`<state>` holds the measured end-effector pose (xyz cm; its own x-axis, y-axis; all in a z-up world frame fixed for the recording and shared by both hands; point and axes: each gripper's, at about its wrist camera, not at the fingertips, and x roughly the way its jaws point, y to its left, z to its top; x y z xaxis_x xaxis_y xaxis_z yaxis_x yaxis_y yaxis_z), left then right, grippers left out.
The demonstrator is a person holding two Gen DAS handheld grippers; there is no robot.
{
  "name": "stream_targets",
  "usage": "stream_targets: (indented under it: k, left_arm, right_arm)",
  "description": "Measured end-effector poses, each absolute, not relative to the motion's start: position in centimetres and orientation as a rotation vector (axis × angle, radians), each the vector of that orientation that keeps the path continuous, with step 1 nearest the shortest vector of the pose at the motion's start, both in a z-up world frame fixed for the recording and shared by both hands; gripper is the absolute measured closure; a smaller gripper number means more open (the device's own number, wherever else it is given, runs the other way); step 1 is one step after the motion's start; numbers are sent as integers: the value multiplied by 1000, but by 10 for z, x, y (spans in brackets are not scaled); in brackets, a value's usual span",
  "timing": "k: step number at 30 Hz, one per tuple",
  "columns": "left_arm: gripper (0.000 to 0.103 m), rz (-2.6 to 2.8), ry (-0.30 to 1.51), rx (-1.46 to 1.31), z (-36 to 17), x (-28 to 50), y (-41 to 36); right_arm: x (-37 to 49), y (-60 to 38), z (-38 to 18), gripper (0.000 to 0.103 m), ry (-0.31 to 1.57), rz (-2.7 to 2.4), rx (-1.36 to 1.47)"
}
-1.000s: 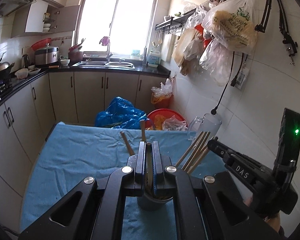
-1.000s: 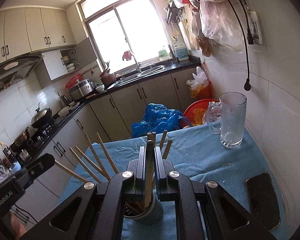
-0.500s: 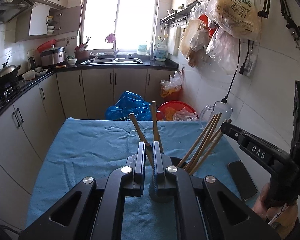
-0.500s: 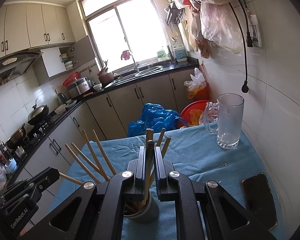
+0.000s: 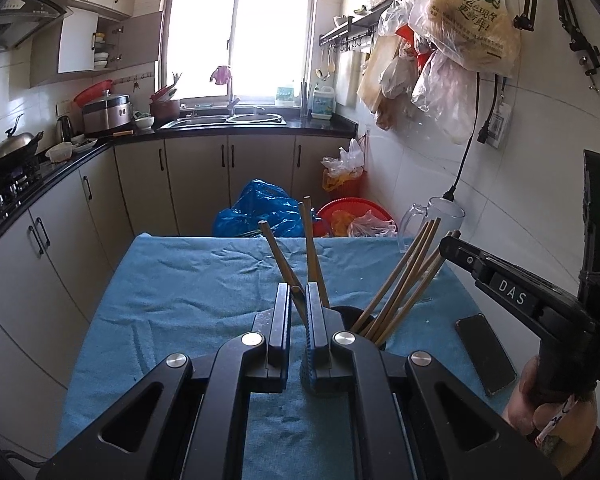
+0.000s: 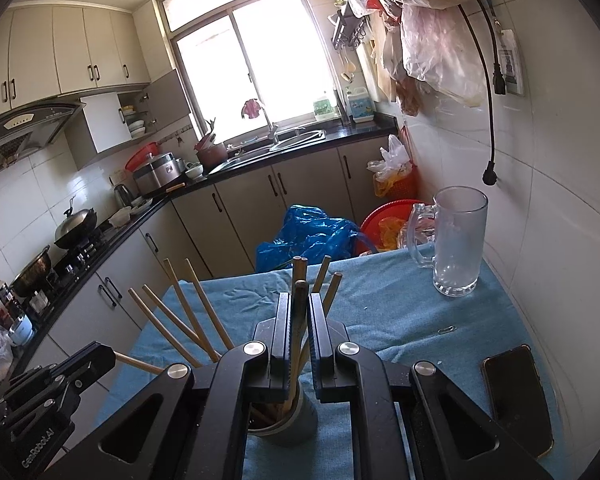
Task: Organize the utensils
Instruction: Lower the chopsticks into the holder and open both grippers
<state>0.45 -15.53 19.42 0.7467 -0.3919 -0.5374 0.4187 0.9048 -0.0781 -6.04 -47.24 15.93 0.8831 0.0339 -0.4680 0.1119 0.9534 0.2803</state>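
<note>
A dark cup (image 6: 290, 424) stands on the blue cloth (image 6: 400, 312) and holds several wooden chopsticks (image 6: 192, 312) that fan outward. My right gripper (image 6: 300, 295) hangs just above the cup, shut on one upright chopstick (image 6: 300, 286). My left gripper (image 5: 298, 286) is shut on a leaning chopstick (image 5: 274, 250), and a second stick (image 5: 310, 236) rises just behind its right finger. From the left wrist, the cup (image 5: 354, 314) shows behind the fingers, with the right gripper (image 5: 446, 242) at the top of the fanned sticks (image 5: 400, 276). From the right wrist, the left gripper (image 6: 100, 354) sits low on the left.
A glass mug (image 6: 458, 248) stands at the far right of the table by the tiled wall. A black phone (image 6: 516, 396) lies near the right edge. Beyond the table are a blue bag (image 5: 260, 210), a red basin (image 5: 352, 210) and kitchen cabinets.
The left wrist view has lifted and drawn back: the cup now sits farther ahead, and the gripped chopstick and its neighbour stand taller. The right gripper has hardly moved.
</note>
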Motion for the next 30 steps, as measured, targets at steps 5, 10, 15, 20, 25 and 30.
stream_targets:
  k: [5, 10, 15, 20, 25, 30]
  left_arm:
    - [96, -429, 576, 57, 194, 3, -155]
    - [96, -414, 571, 68, 195, 2, -156]
    - [96, -412, 571, 69, 195, 1, -156]
    - [96, -413, 572, 75, 195, -1, -156]
    - [84, -417, 574, 78, 195, -3, -157]
    - [70, -409, 568, 74, 196, -8, -153]
  right_arm:
    - [-60, -472, 158, 94, 491, -43, 306]
    - [-60, -472, 158, 94, 490, -45, 304]
    - [-60, -471, 159, 94, 491, -45, 304]
    - [-56, -475, 156, 93, 512, -32, 317]
    - [-54, -476, 156, 84, 520, -31, 307]
    - [-55, -475, 161, 69, 509, -32, 296]
